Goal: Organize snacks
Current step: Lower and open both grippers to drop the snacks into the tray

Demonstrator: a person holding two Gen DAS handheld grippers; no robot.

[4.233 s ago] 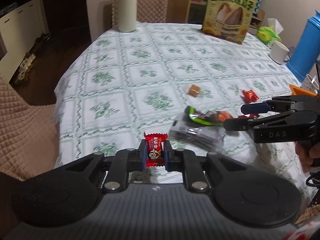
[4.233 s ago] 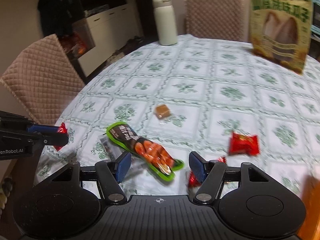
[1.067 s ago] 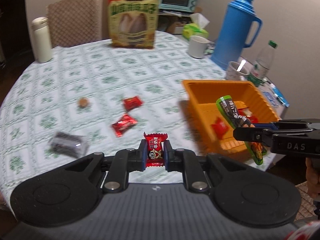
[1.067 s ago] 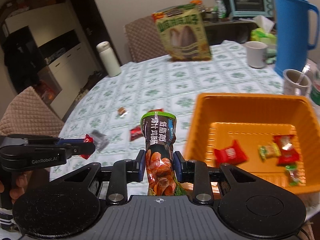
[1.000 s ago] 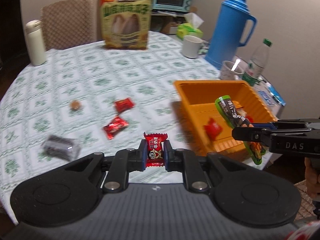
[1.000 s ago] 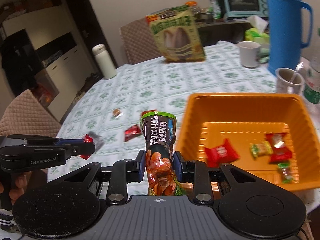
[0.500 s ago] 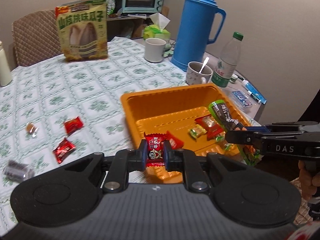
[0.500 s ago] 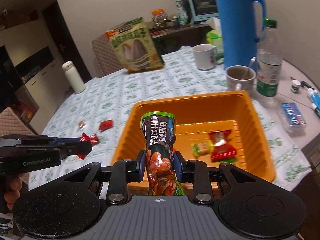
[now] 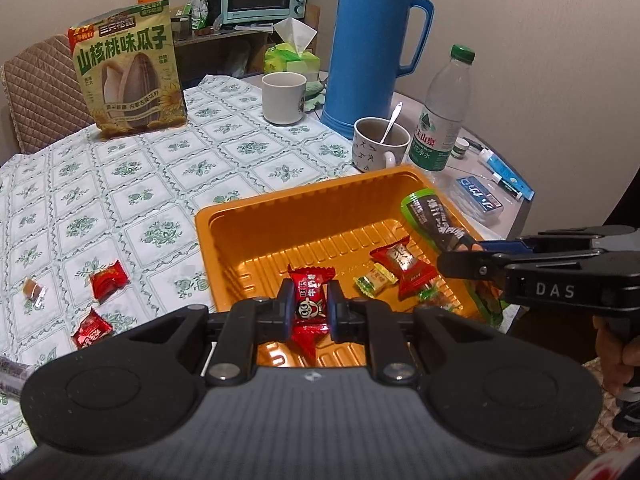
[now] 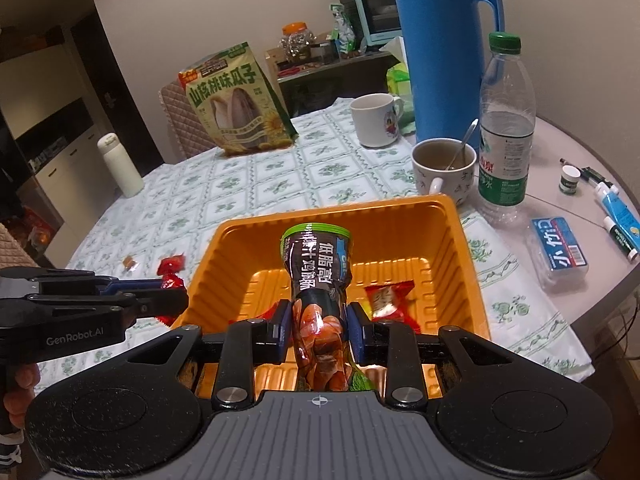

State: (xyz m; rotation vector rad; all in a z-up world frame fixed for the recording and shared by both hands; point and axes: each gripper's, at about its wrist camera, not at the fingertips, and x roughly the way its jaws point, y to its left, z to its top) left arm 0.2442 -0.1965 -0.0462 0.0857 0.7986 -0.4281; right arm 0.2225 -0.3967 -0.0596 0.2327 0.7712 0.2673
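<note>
While you hold both claws over the orange tray (image 9: 224, 224): left claw (image 9: 311, 312) pinches a red candy (image 9: 310, 306), light, crinkly, gripped mid-wrapper. Right claw (image 10: 318, 330) clamps a snack pouch (image 10: 318, 280) at its waist; soft, slippery film, likely to sag. Beyond, at ten o'clock, loose candies (image 9: 106, 280) lie on the worktop (image 9: 120, 184).
</note>
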